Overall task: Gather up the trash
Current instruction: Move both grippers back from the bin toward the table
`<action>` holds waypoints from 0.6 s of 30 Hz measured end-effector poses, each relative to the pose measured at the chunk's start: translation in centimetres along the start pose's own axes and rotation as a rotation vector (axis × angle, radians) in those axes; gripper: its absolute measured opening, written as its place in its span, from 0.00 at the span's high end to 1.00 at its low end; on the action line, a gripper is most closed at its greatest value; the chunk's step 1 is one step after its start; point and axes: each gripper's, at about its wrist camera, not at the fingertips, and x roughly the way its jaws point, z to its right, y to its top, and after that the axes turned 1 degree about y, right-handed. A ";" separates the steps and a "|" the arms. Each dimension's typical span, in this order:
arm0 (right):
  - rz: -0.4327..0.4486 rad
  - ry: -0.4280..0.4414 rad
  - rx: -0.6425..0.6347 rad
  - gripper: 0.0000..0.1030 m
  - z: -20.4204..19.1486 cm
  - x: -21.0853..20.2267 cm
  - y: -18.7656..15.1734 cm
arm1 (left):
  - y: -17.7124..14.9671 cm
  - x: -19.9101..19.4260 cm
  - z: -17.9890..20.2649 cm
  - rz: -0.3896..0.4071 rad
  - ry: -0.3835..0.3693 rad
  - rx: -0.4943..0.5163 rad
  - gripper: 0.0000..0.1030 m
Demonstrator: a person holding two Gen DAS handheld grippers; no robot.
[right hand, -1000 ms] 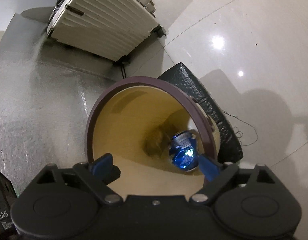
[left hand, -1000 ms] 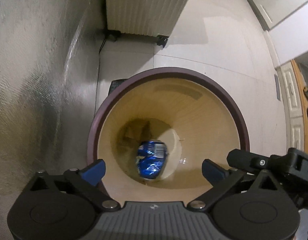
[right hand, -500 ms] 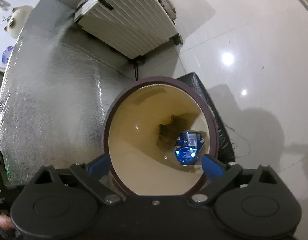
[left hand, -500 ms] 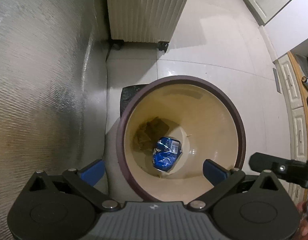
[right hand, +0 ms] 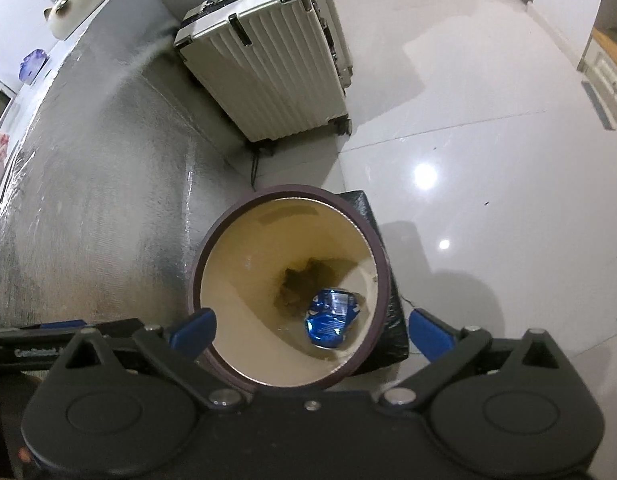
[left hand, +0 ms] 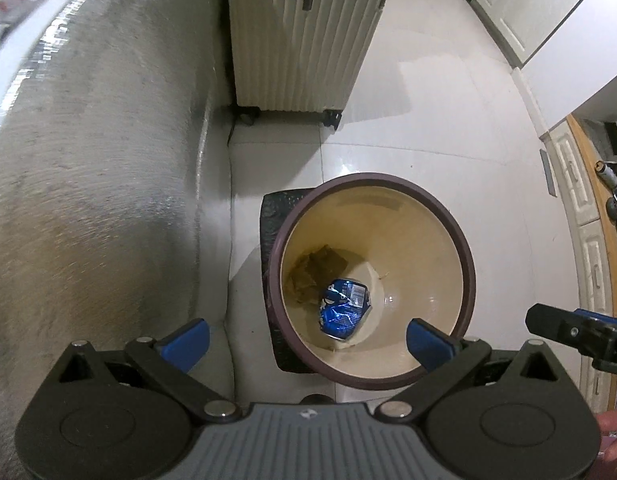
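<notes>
Both grippers had pulled up and away from the bin (left hand: 466, 248) over the last second, so it looked smaller and more of the floor (left hand: 428, 120) showed around it. Nearest the lens, the left gripper (left hand: 306, 338) had its blue fingers (left hand: 188, 338) spread wide with nothing between them. The right gripper (right hand: 312, 330) had just finished opening; its fingers (right hand: 428, 330) stood wide apart and empty. Only its tip showed in the left view, cut off at the frame's edge. Below, the crushed blue can (right hand: 330, 318) lay at the bottom of the bin, beside a dark brownish scrap (right hand: 298, 284) too dim to identify. A black bag (left hand: 274, 216) lay partly hidden under the bin. Farther off stood a ribbed cream suitcase (left hand: 300, 44) against the silvery wall covering (left hand: 88, 160).
</notes>
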 end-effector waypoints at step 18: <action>0.120 -0.067 -0.130 0.00 -4.2 -10.9 -3.2 | -4.3 -11.7 -1.2 0.187 -0.037 0.022 0.00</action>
